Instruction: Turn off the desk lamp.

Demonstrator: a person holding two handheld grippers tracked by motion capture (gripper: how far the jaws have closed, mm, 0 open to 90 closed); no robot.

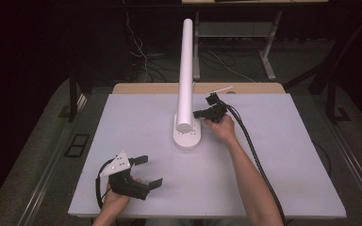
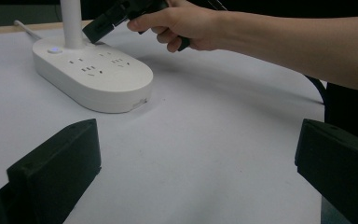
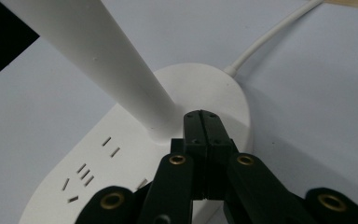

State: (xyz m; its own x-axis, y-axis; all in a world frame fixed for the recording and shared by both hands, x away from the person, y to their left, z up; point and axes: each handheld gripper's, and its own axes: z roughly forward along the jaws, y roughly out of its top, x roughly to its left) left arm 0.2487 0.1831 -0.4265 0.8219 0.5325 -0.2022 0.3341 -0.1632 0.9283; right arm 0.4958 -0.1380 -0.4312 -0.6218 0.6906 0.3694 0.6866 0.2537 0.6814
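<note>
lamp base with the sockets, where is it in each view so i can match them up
High view: the lamp base sits mid-table, just left of the right claw.
Left gripper view: upper left, beyond the open left claw.
Right gripper view: lower centre, under the shut right claw.
Shared landmark: the white pole rising from the base.

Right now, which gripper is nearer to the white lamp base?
Right. The right gripper is over the lamp base beside its post; the left gripper is open near the table's front edge.
</note>
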